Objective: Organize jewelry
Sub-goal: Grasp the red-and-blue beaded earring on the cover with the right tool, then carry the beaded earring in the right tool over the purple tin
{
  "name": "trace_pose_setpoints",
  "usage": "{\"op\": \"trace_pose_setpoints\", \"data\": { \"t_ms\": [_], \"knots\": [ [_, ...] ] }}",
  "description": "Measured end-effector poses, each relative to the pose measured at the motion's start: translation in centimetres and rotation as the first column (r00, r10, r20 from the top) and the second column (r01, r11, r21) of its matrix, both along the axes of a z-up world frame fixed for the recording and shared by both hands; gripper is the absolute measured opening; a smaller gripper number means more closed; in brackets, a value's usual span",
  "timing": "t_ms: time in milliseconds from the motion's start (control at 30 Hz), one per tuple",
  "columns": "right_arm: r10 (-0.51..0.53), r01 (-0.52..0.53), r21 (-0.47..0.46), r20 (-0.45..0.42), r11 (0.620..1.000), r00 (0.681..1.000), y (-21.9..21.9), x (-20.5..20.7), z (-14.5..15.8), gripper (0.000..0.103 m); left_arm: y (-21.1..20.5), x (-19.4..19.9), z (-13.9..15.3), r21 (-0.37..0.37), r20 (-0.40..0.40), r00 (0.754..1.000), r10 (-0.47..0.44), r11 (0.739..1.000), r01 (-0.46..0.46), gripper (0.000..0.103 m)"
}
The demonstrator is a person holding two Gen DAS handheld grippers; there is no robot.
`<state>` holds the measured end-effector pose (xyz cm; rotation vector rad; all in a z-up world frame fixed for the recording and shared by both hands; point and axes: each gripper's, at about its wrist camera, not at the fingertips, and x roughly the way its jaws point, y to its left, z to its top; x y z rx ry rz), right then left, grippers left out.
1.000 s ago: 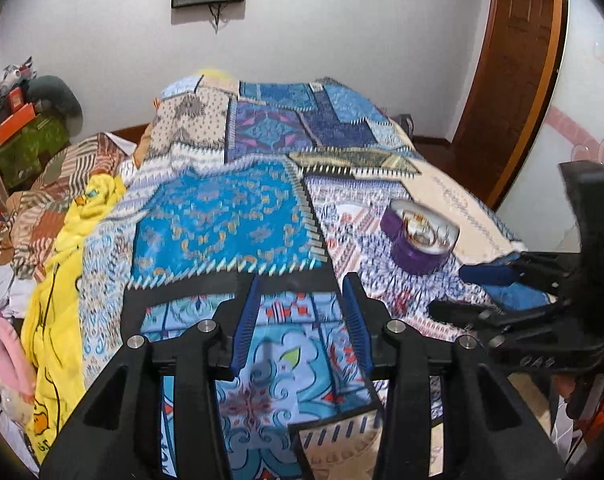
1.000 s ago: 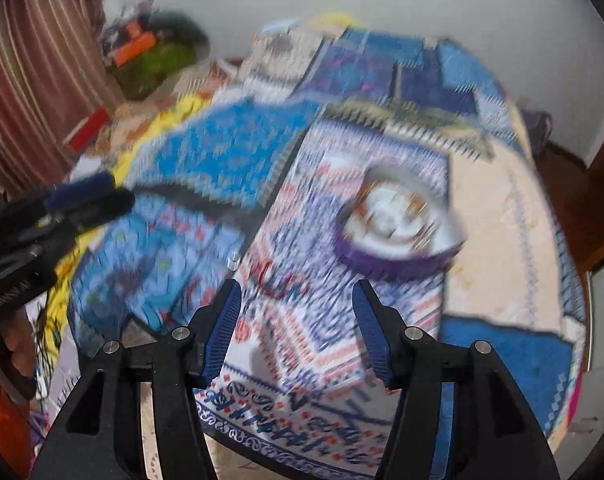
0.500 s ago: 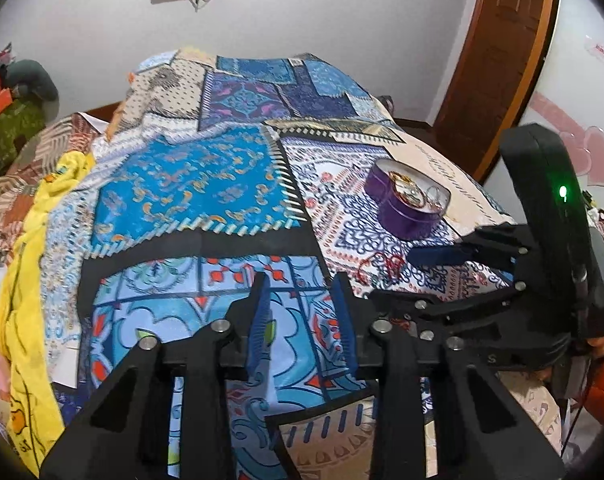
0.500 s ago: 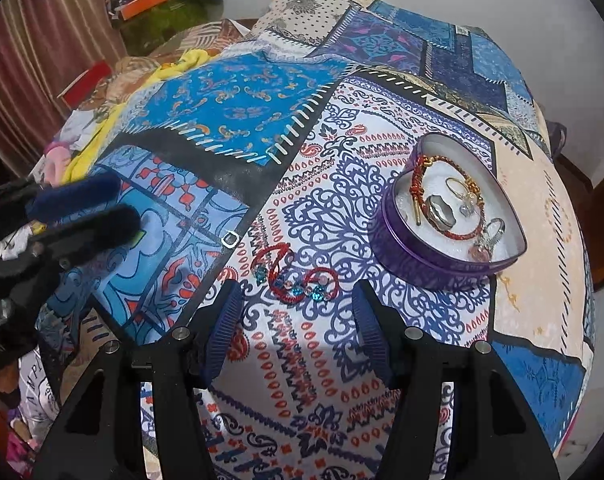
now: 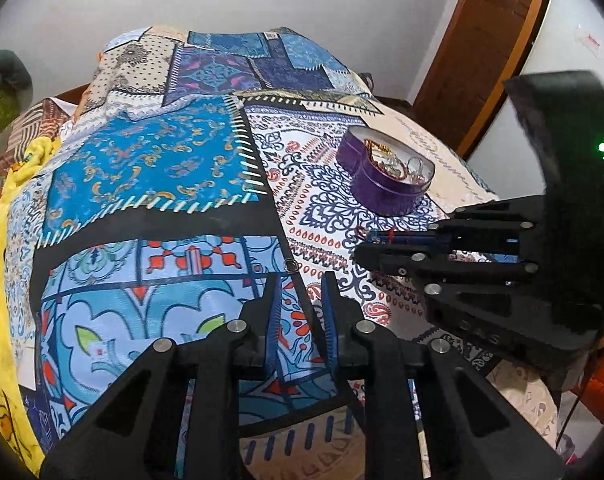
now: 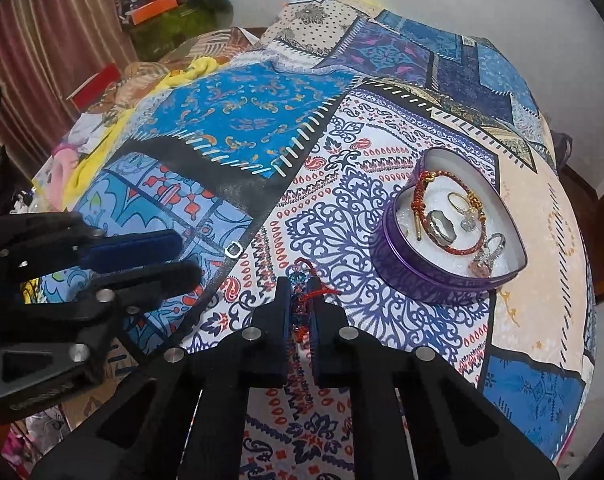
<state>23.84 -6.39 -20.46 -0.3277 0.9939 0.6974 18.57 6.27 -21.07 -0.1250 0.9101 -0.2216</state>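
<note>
With my right gripper [image 6: 300,285] clamped on the red-and-blue beaded bracelet [image 6: 297,300], I'd lift straight before swinging right to the purple heart-shaped tin [image 6: 402,256], while my left gripper [image 5: 298,280], closing on nothing, stays clear.

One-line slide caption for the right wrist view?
Right gripper shut on a red beaded bracelet lying on the patchwork bedspread, beside the open purple heart-shaped tin.
</note>
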Motion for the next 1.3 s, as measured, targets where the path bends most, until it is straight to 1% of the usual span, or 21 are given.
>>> {"op": "trace_pose_setpoints", "data": {
  "t_ms": [100, 200, 300, 533, 767, 833, 867, 900, 1067, 1167, 1300],
  "knots": [
    [-0.011, 0.011, 0.015, 0.007, 1.000, 1.000, -0.7, -0.2, 0.4, 0.007, -0.4, 0.7, -0.7, 0.024, -0.022, 1.000, 0.005, 1.000, -0.005, 0.019],
    [-0.032, 0.031, 0.039, 0.016, 0.999, 0.999, -1.7, -0.2, 1.1, 0.007, -0.3, 1.4, -1.5, 0.029, -0.041, 0.999, 0.013, 0.999, -0.012, 0.019],
    [-0.059, 0.057, 0.064, 0.026, 0.996, 0.998, -2.8, -0.1, 1.8, 0.007, -0.2, 1.7, -1.7, 0.028, -0.038, 0.999, 0.019, 0.999, -0.018, 0.019],
    [-0.105, 0.102, 0.096, 0.028, 0.990, 0.994, -4.6, 0.4, 2.4, 0.007, -0.8, 2.6, -2.0, 0.071, -0.036, 0.999, 0.032, 0.997, -0.029, 0.019],
    [-0.121, 0.117, 0.118, 0.029, 0.986, 0.992, -5.6, 0.2, 2.7, 0.007, -0.7, 3.5, -2.1, 0.073, -0.040, 0.997, 0.062, 0.996, -0.059, 0.019],
    [-0.128, 0.123, 0.124, 0.032, 0.985, 0.991, -6.0, 0.2, 2.8, 0.007, -0.9, 3.7, -2.2, 0.085, -0.037, 0.997, 0.065, 0.994, -0.062, 0.013],
    [-0.132, 0.127, 0.127, 0.032, 0.984, 0.991, -6.2, 0.3, 2.9, 0.007, -0.8, 3.8, -2.2, 0.093, -0.034, 0.997, 0.068, 0.994, -0.065, 0.008],
    [-0.135, 0.129, 0.130, 0.032, 0.983, 0.990, -6.3, 0.2, 2.9, 0.007, -0.9, 3.9, -2.2, 0.104, -0.031, 0.997, 0.075, 0.992, -0.071, 0.008],
    [-0.153, 0.146, 0.141, 0.040, 0.979, 0.987, -7.1, 0.3, 3.4, 0.007, -0.7, 3.3, -1.7, 0.120, -0.001, 0.996, 0.086, 0.989, -0.085, 0.008],
    [-0.168, 0.159, 0.147, 0.051, 0.976, 0.984, -7.7, 0.6, 3.9, 0.007, -0.2, 2.7, -1.0, 0.106, 0.011, 0.995, 0.100, 0.989, -0.100, 0.008],
    [-0.191, 0.177, 0.163, 0.073, 0.971, 0.979, -8.4, 1.1, 4.8, 0.007, 0.7, 2.1, 1.0, 0.080, 0.048, 0.993, 0.104, 0.991, -0.107, 0.008]
  ]
}}
